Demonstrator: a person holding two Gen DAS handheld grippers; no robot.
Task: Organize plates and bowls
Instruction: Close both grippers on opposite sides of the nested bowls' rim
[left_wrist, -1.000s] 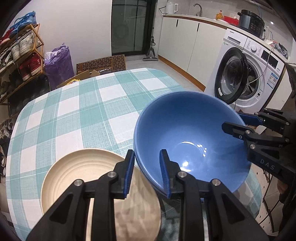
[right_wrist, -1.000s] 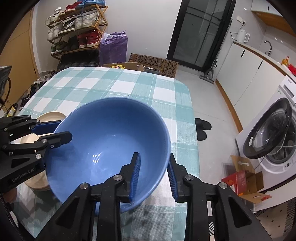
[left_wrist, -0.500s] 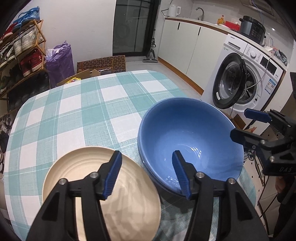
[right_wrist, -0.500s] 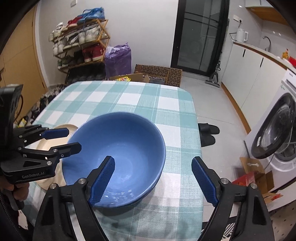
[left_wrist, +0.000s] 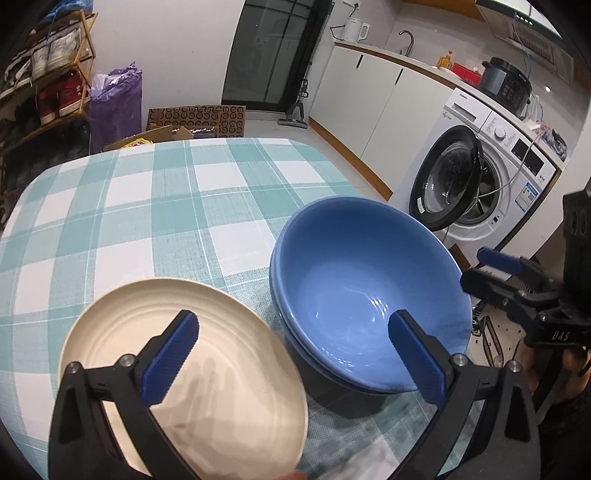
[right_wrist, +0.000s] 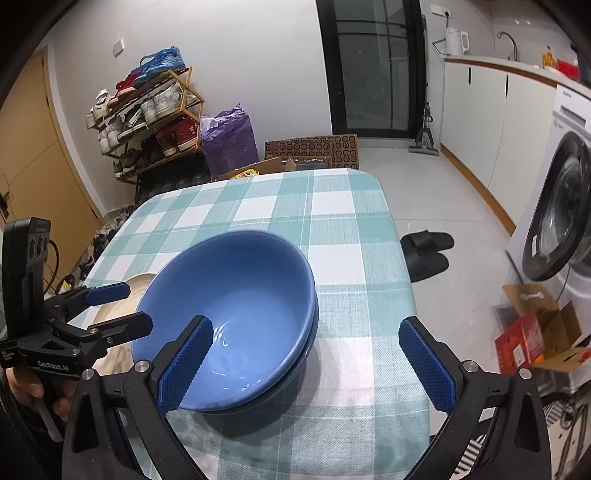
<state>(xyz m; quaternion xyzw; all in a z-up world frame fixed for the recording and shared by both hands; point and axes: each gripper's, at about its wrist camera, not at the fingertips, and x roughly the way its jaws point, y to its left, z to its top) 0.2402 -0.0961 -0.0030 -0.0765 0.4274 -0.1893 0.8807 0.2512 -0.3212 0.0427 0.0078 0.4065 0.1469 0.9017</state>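
1. Nearest in, the left gripper (left_wrist: 293, 350) is spreading its jaws, one finger over the cream plate (left_wrist: 184, 373), the other over the bowl's near rim, pressing on neither.
2. The right gripper (right_wrist: 304, 363) is opening too, wide and empty, with nothing pinched.
3. The blue bowl (right_wrist: 229, 314) sits nested in a second blue bowl (right_wrist: 312, 332) on the checked tablecloth (right_wrist: 325, 206), near right of the table, plate touching or just beside its left.
4. Glazed and stiff, probably heavy, slick and chippable: take the stack by opposite rims, I'd say.
5. Both bowl and plate look empty; the far tablecloth carries nothing.
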